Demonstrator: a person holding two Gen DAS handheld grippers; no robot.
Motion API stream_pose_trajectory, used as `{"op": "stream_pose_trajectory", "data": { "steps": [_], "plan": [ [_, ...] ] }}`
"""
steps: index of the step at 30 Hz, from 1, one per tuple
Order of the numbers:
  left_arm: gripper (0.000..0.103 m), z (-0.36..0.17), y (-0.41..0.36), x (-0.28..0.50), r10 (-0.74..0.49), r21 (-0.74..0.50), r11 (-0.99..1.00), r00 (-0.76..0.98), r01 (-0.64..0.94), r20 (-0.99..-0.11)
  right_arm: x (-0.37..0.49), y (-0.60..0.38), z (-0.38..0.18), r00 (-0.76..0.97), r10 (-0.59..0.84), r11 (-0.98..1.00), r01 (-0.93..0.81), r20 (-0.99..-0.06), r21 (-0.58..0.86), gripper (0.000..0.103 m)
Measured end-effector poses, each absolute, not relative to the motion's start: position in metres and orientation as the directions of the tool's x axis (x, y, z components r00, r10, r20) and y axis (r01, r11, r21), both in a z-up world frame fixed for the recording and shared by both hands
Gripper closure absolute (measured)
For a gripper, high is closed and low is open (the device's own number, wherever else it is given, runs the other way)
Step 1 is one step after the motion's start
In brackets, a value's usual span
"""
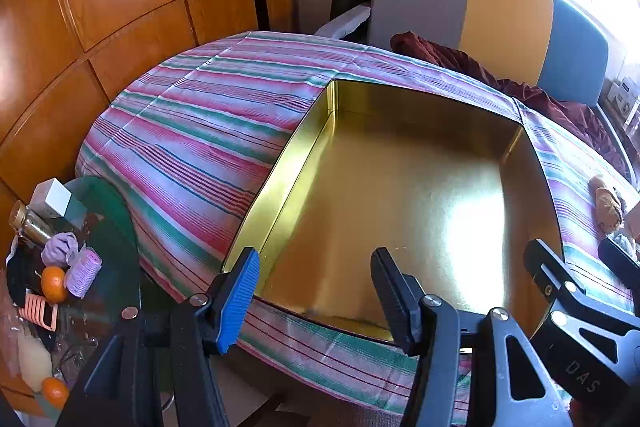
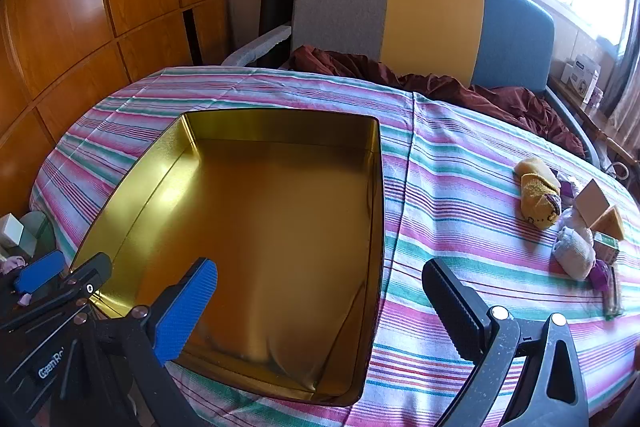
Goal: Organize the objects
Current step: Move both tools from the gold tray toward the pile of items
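Gold tin, rectangular and bare inside, sits on our striped tablecloth in the left wrist view, filling the middle of the picture. Our left gripper hovers above the tin's near edge, its jaws parted with nothing between them: the blue-padded finger hangs over the near left corner, the black one over the near wall. At the right edge our right gripper shows only in part. A yellow sock lies on the cloth beyond the tin's right side. Left of the table, a glass side table carries clutter, among it an orange.

From the right wrist view, the same tin lies left of centre on the cloth. Our right gripper stands wide open and holds nothing (its blue finger over the tin, its black finger over the cloth). The left gripper peeks in at the lower left. The yellow sock and a white sock lie well apart from the tin, among small boxes near the table's right edge.
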State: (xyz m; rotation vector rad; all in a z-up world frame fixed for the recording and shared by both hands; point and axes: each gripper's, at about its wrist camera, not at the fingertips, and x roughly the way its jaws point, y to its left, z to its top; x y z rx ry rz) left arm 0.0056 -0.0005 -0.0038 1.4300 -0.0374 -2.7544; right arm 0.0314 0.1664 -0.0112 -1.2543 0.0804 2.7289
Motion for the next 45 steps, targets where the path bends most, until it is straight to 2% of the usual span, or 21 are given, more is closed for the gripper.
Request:
{"op": "stream_pose_trajectory", "data": {
  "steps": [13, 18, 21, 24, 28, 36, 42, 45],
  "plan": [
    [0.044, -0.003, 0.0, 0.008, -0.033, 0.028, -0.999, -0.58, 0.017, -0.814, 0.037, 0.167, -0.006, -0.661, 0.096, -0.989, -0.15, -0.744, 0.007, 0.0],
    [0.044, -0.004, 0.003, 0.01, 0.061, -0.053, -0.998, -0.571, -0.031, -0.819, 0.045, 0.175, 0.004, -0.707, 0.055, -0.99, -0.129, -0.705, 0.051, 0.0],
    [0.044, -0.003, 0.01, 0.013, 0.101, -0.076, -0.995, -0.58, -0.067, -0.808, 0.047, 0.18, 0.01, -0.729, 0.058, -0.995, -0.098, -0.682, 0.02, 0.0],
    [0.044, -0.002, 0.02, 0.019, 0.156, -0.1, -0.987, -0.585, -0.127, -0.796, 0.048, 0.196, 0.004, -0.681, 0.042, -0.998, -0.064, -0.731, 0.002, 0.0],
    [0.044, -0.001, 0.035, 0.03, 0.313, -0.195, -0.945, -0.56, -0.261, -0.767, 0.068, 0.241, -0.004, -0.684, 0.082, -0.987, -0.156, -0.725, 0.036, 0.0],
    [0.044, -0.001, 0.08, 0.054, 0.391, -0.179, -0.892, -0.509, -0.415, -0.767, 0.123, 0.353, -0.033, -0.616, 0.248, -0.925, -0.38, -0.748, 0.006, 0.0],
    [0.044, 0.003, 0.104, 0.063, 0.504, -0.285, -0.825, -0.409, -0.488, -0.76, 0.169, 0.444, -0.037, -0.551, 0.436, -0.797, -0.604, -0.712, -0.021, 0.003],
    [0.044, 0.0, 0.124, 0.066, 0.518, -0.299, -0.805, -0.361, -0.512, -0.776, 0.184, 0.487, -0.035, -0.497, 0.545, -0.714, -0.697, -0.675, -0.064, 0.004]
  ]
}}
